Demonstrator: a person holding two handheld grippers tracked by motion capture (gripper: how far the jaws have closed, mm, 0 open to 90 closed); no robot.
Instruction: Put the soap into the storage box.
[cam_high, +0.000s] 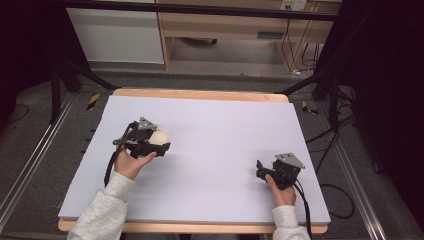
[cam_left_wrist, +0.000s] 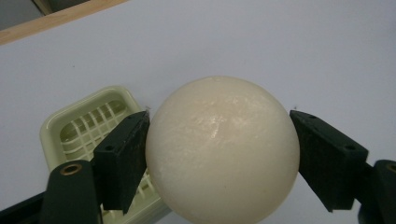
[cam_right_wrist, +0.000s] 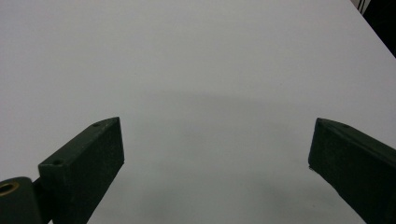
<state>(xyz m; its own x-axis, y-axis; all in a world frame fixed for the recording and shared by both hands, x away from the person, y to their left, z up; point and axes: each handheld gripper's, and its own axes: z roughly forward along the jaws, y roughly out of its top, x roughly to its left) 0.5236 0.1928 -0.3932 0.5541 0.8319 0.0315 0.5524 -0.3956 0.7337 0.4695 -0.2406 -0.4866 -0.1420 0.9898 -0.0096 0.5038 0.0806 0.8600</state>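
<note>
Holding a cream ball (cam_left_wrist: 222, 149) between its two jaws, the left gripper (cam_high: 150, 141) sits over the left half of the table (cam_high: 210, 150). A pale green slotted tray (cam_left_wrist: 88, 128) lies just behind and to one side of the ball, partly hidden by one jaw. Likely next move: ball into tray. Right gripper (cam_high: 272, 172) is open, holding nothing, well apart. Nothing blocks the way.

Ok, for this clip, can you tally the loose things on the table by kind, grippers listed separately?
Cream ball, clamped in the left gripper: 1
Pale green slotted basket, lying beneath that gripper: 1
Grippers, counting the right gripper with its jaws apart over bare table: 2
Total: 2 loose things, 2 grippers
</note>
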